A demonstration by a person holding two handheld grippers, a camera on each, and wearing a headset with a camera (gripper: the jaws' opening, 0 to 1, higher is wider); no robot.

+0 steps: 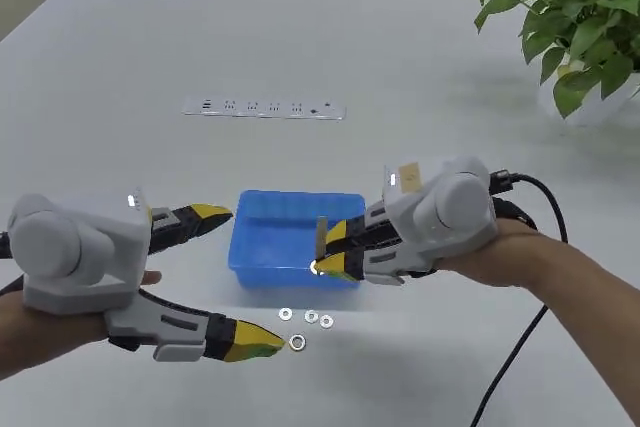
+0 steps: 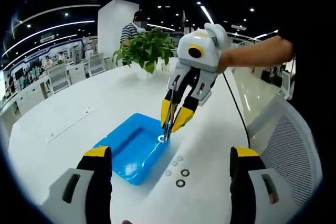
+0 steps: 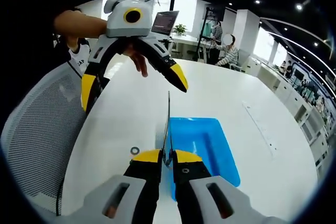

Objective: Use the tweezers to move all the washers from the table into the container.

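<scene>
Left tool (image 1: 240, 280) was spread wide beside four loose washers (image 1: 311, 318) on the counter (image 1: 150, 47); right tool (image 1: 333, 250) pinched tweezers (image 3: 168, 124), tip holding a washer (image 2: 161, 138) at the blue container (image 1: 270, 237) rim.

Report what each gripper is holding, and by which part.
The right gripper is shut on thin metal tweezers, clamped partway along their length; a small washer seems pinched at their tips. The left gripper is open and holds nothing.
</scene>
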